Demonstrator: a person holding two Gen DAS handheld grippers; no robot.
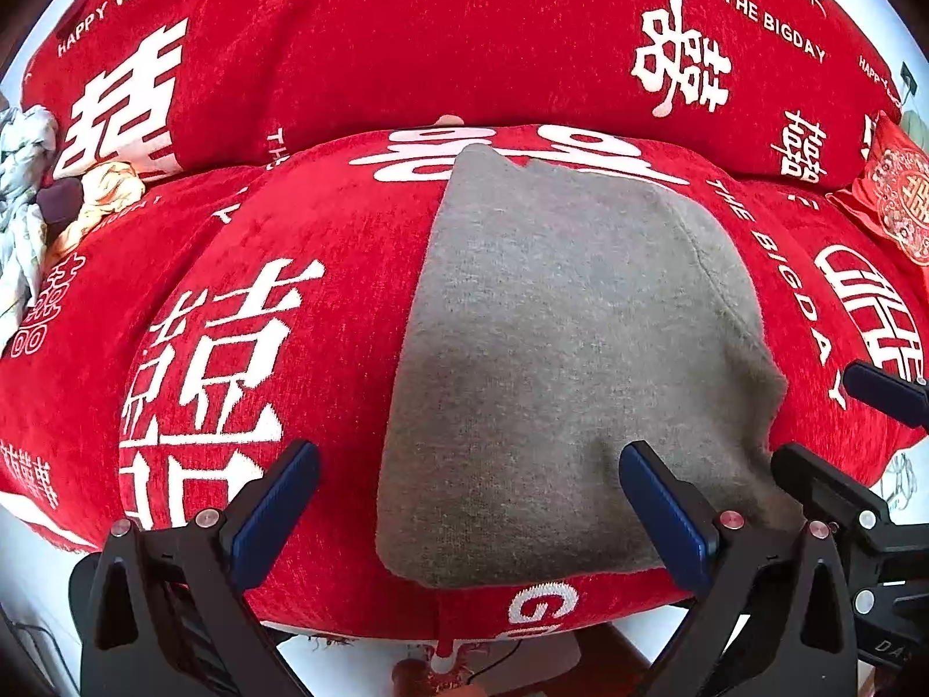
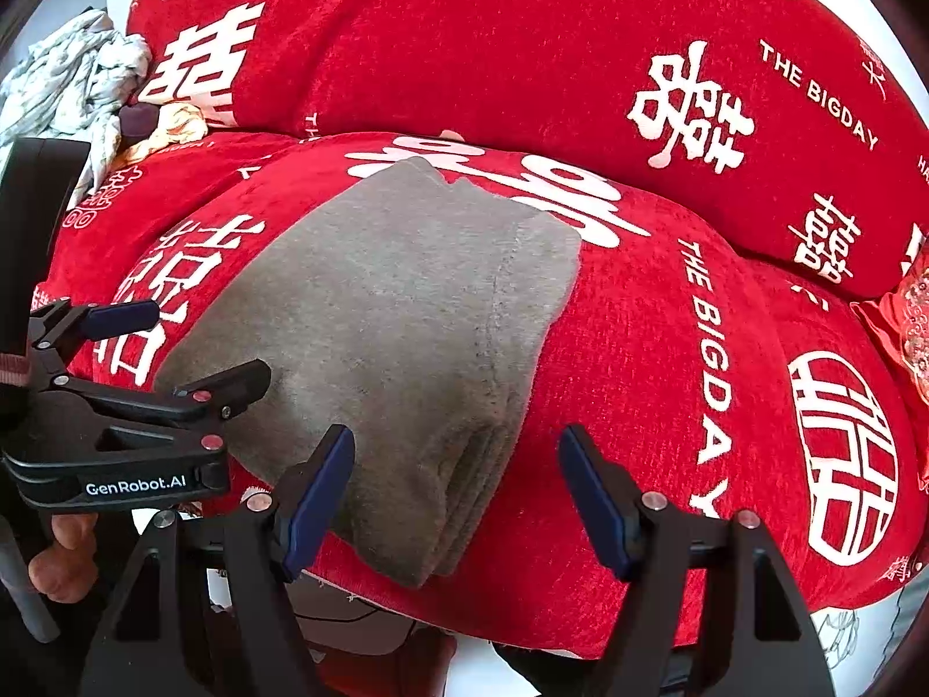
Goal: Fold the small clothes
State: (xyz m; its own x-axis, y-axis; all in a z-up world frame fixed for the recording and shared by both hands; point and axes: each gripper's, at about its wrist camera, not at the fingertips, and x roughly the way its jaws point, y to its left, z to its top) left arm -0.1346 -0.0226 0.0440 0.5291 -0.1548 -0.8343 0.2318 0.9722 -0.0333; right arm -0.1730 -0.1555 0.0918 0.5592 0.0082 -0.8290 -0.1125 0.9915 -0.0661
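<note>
A grey garment (image 1: pixel 569 360) lies folded in layers on the red sofa seat (image 1: pixel 325 255); it also shows in the right wrist view (image 2: pixel 395 313), with stacked folded edges at its near corner. My left gripper (image 1: pixel 469 502) is open and empty, its fingers over the garment's near edge. My right gripper (image 2: pixel 458 499) is open and empty, just off the garment's near right corner. The left gripper also shows in the right wrist view (image 2: pixel 191 348), open at the garment's left edge. The right gripper's fingers (image 1: pixel 813 476) show at the right in the left wrist view.
A pile of crumpled clothes (image 1: pixel 35 215) lies at the sofa's far left, also in the right wrist view (image 2: pixel 87 81). A red embroidered cushion (image 1: pixel 894 197) sits at the right. The red backrest (image 1: pixel 406 40) rises behind. The seat's front edge drops to a pale floor (image 1: pixel 360 656).
</note>
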